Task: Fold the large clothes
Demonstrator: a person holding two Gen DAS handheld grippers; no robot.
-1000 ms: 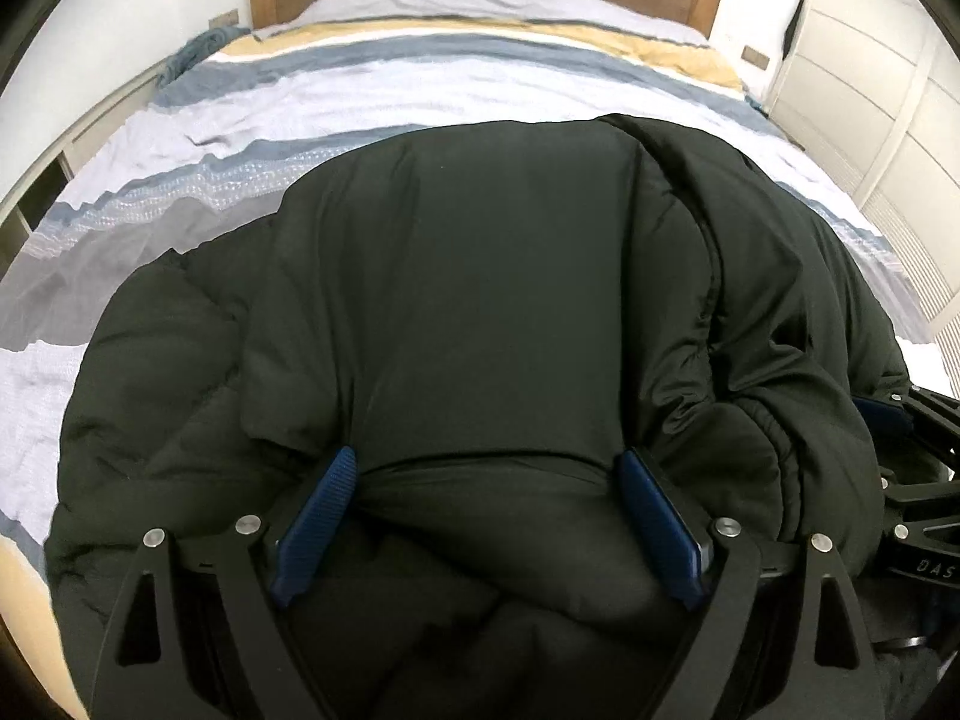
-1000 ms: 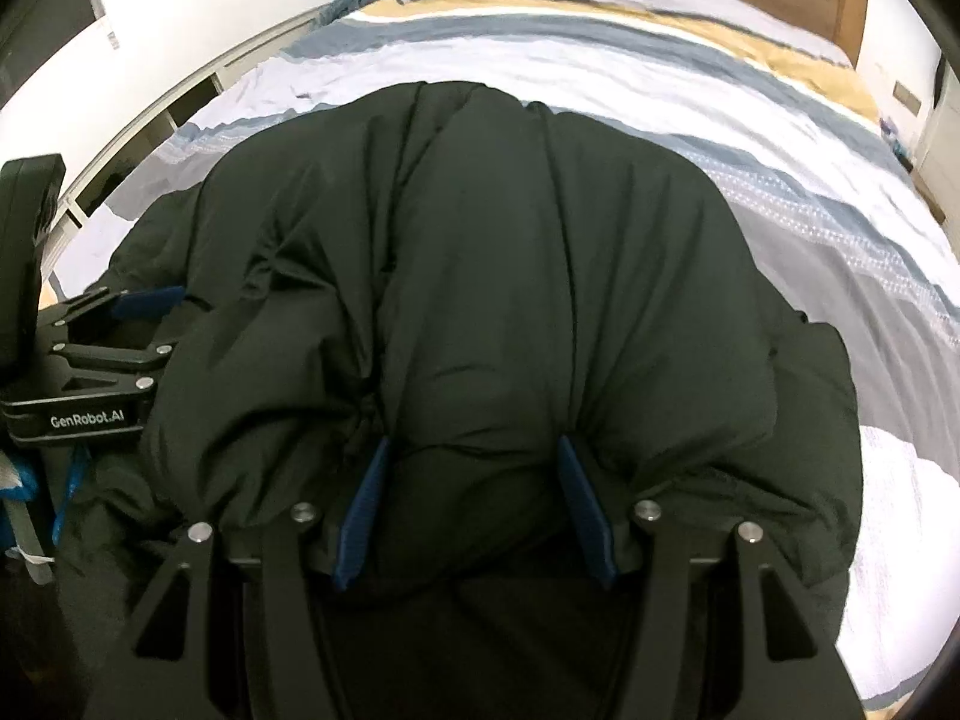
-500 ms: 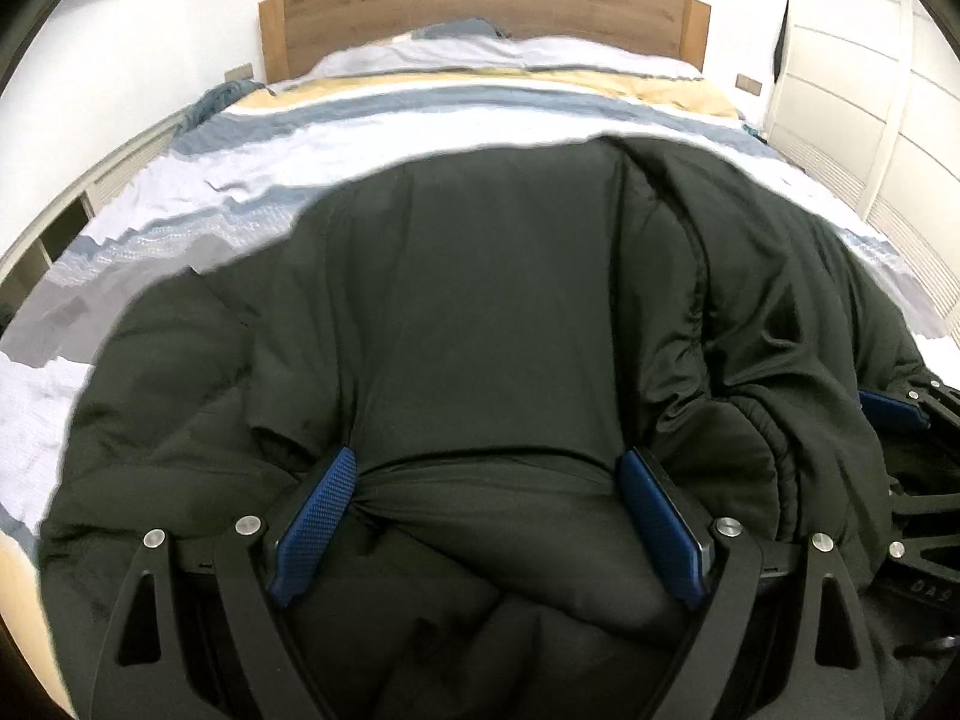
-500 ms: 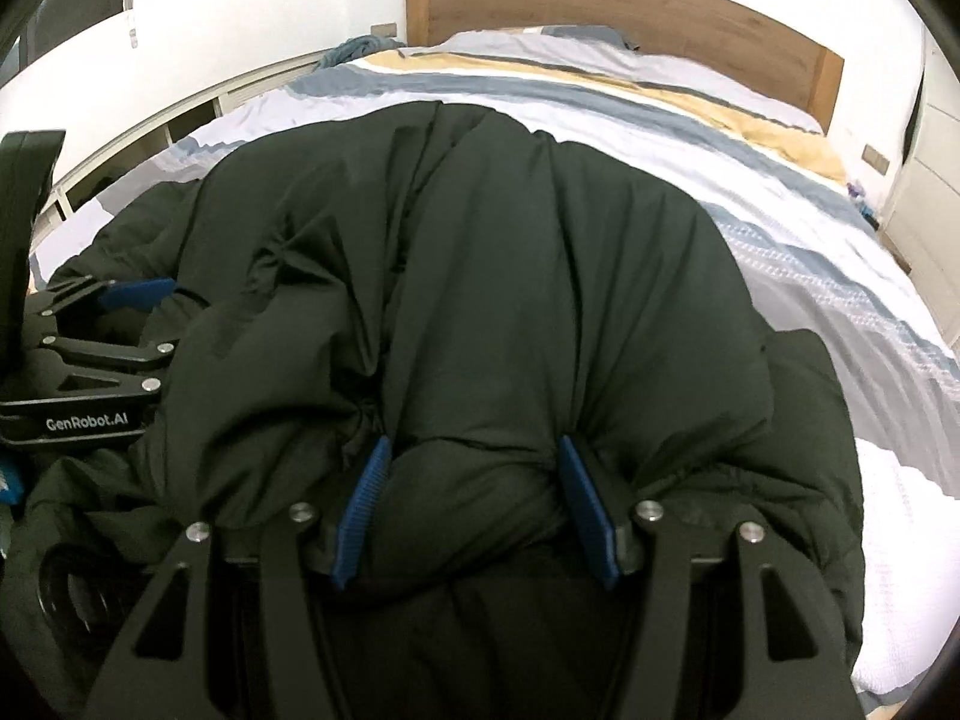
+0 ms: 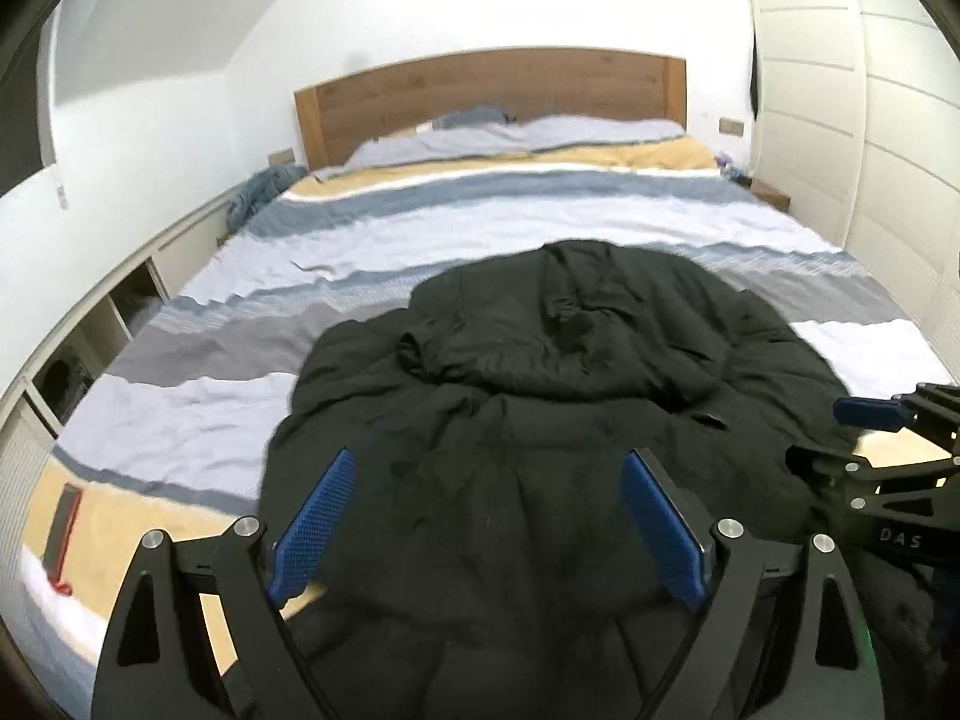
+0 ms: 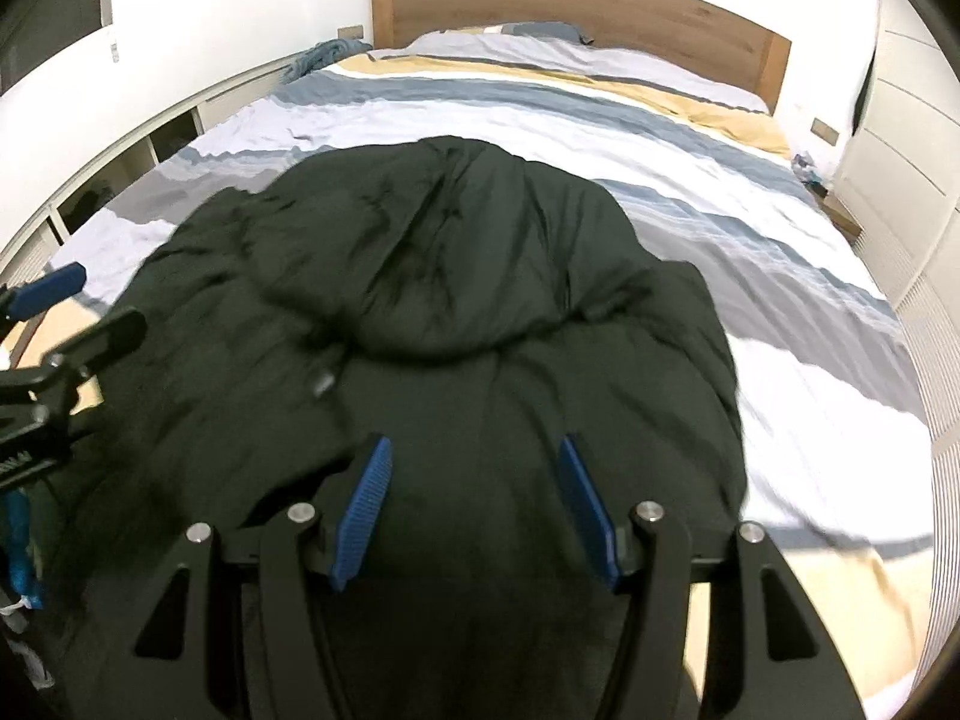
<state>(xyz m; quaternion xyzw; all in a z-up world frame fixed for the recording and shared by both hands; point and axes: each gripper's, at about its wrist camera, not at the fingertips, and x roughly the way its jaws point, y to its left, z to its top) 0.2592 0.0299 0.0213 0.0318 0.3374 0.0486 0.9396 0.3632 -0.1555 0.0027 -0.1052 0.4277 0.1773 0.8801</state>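
The left gripper (image 5: 489,516) stands wide and the right gripper (image 6: 474,510) about half apart, and neither presses on anything, the pads clear above the black padded jacket (image 5: 558,396). The jacket lies in a heap on the near end of the striped bed cover (image 5: 420,222). Beyond stands a wooden headboard (image 5: 492,90).

A striped duvet (image 5: 420,228) in grey, white and yellow covers the bed; a wooden headboard (image 5: 492,84) stands at its far end. White cupboards (image 5: 870,120) line one side; open shelves (image 6: 120,168) line the other.
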